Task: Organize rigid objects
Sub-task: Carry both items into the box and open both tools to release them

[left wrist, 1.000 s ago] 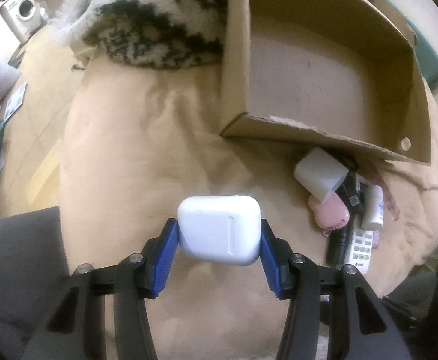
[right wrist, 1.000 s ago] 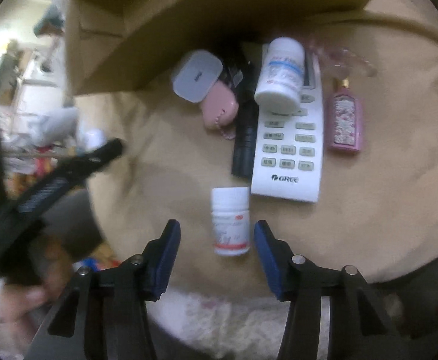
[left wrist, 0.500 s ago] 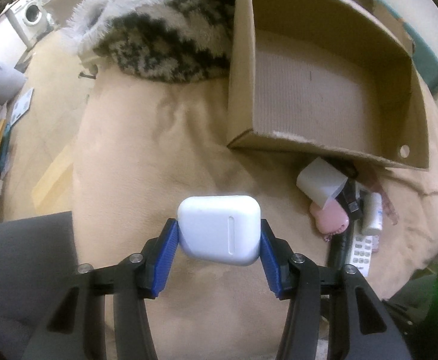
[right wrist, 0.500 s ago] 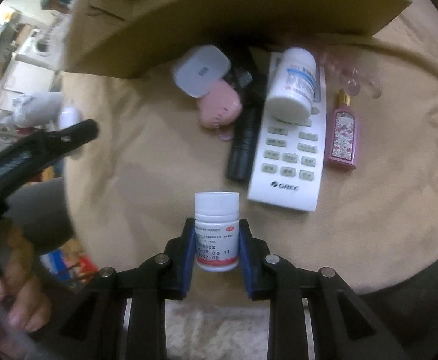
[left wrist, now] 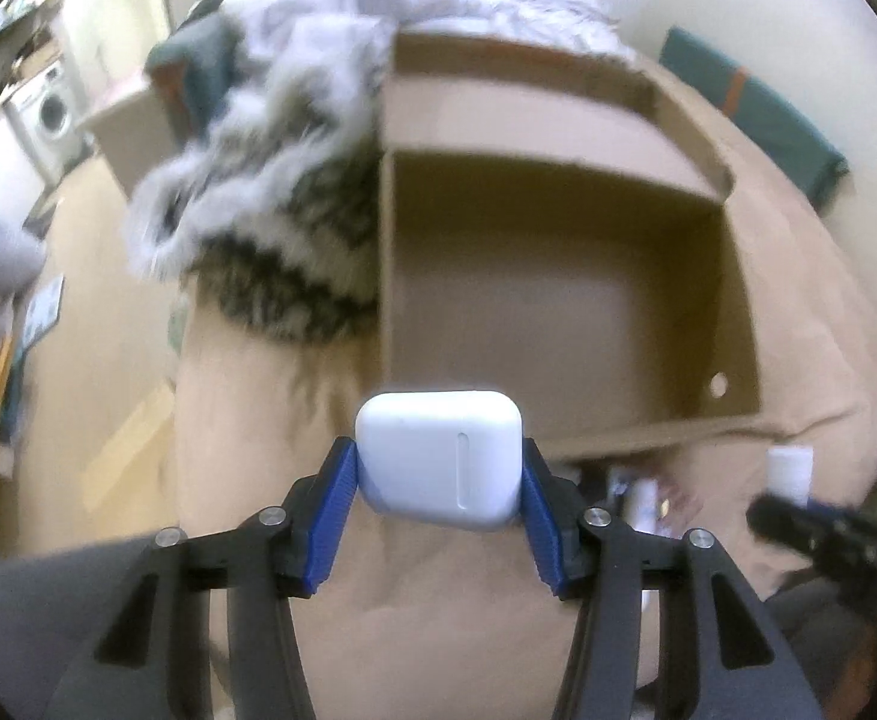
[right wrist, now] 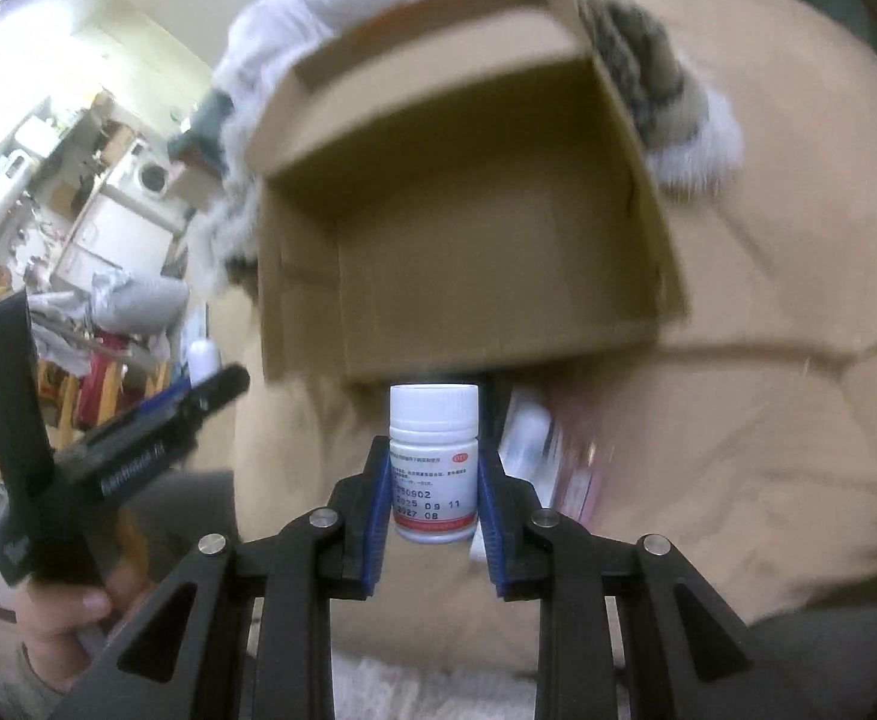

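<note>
My left gripper [left wrist: 440, 468] is shut on a white earbuds case [left wrist: 440, 456] and holds it in the air just before the near wall of an open cardboard box [left wrist: 558, 300]. My right gripper [right wrist: 434, 468] is shut on a white pill bottle [right wrist: 433, 462] with a red-striped label, held upright before the same box [right wrist: 486, 252]. The box looks empty inside. The left gripper also shows in the right wrist view [right wrist: 138, 450], and the right gripper with its bottle shows in the left wrist view [left wrist: 822, 534].
The box sits on a tan cushion [left wrist: 258, 396]. A furry grey and black blanket [left wrist: 270, 180] lies behind and left of the box. Several small items, blurred, lie below the box's near wall [right wrist: 546, 450]. A washing machine [left wrist: 54, 114] stands far left.
Both grippers have lifted and tilted up toward the box opening. The right gripper closed on the pill bottle and raised it off the cushion. The left still holds the earbuds case.
</note>
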Tool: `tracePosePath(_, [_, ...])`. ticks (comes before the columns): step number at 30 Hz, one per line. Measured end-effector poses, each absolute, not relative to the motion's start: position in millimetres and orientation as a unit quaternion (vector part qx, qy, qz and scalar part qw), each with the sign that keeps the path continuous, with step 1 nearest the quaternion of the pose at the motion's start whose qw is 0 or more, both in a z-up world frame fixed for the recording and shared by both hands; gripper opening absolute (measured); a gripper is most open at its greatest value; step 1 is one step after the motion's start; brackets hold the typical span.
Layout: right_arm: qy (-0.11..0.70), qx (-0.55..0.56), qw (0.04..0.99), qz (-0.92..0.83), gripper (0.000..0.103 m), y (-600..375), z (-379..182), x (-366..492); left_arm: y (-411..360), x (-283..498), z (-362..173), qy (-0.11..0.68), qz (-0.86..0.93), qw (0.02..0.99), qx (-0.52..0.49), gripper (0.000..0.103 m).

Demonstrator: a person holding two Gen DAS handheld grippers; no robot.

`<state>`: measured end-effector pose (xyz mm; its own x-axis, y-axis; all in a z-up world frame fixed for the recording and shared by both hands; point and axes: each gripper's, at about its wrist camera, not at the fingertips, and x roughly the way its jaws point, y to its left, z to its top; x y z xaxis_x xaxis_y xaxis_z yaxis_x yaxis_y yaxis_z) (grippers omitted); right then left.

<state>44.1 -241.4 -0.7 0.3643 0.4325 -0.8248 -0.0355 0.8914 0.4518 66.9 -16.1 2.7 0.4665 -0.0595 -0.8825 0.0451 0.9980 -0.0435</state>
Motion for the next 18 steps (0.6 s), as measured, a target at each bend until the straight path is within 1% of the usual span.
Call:
tracePosePath(4, [0.524,0.175,0.822,0.142,0.028,-252.7,12.0,77.4,-37.2,92.6,17.2,0.504,-0.046,0.862,0.024,0.048])
tracePosePath(9, [0.525,0.167,0.823,0.138,0.028,-260.2,9.9,107.9,-52.8,118.1,10.6,0.494,-0.062,0.866,0.051,0.048])
tracePosePath(13, [0.538,0.156,0.818,0.131,0.028,-259.3,-8.5,132.9,-63.6,135.7,-3.8,0.496,-0.073,0.863,0.063,0.048])
tracePosePath(18, [0.558,0.153,0.807,0.119,0.028,-256.7,-40.5,157.1,-79.7,152.6,-41.2,0.516,-0.095,0.847,0.086,0.049])
